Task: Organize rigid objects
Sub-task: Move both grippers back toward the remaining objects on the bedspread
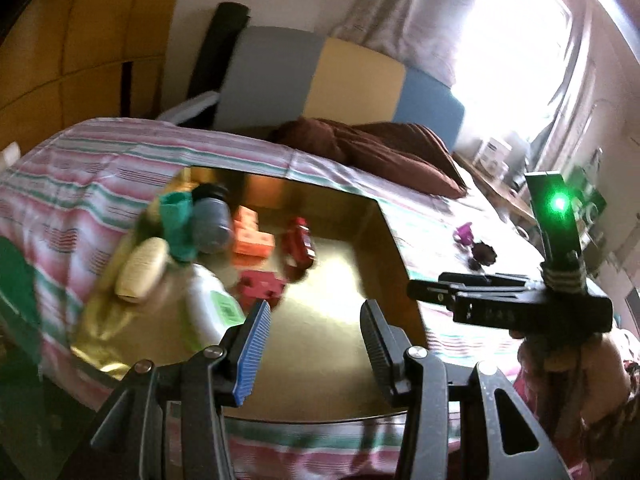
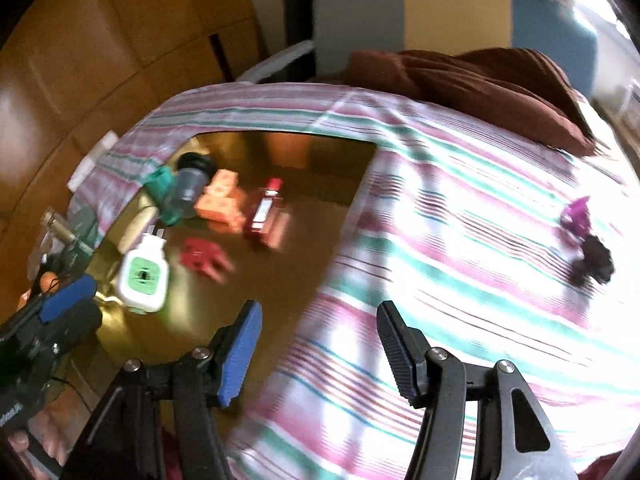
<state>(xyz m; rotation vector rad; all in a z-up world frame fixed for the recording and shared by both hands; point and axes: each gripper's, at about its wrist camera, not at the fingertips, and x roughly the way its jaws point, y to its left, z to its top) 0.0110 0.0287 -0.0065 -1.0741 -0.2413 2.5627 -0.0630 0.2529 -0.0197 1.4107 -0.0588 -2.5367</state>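
Both frames are motion-blurred. A gold tray [image 1: 340, 264] lies on a bed covered by a pink, green and white striped sheet [image 2: 460, 208]. Grouped at the tray's left side are a white bottle with a green label [image 2: 143, 276], a cream bottle [image 1: 140, 270], a teal item [image 1: 178, 224], a grey jar with a dark lid [image 1: 211, 220], orange blocks [image 1: 252, 236], a red bottle [image 2: 264, 210] and a red block [image 1: 261, 286]. Well apart from the tray, on the sheet to its right, lie a purple piece [image 2: 576, 216] and a dark piece [image 2: 596, 262], touching or just beside each other. The left tool [image 1: 316, 344] hangs over the tray's near portion, fingers spread apart and holding nothing. The right tool [image 2: 318, 350] hangs over the tray's right edge and the sheet, fingers likewise apart and empty. A brown pillow [image 1: 380, 148] rests against a grey, yellow and blue headboard [image 1: 340, 80].
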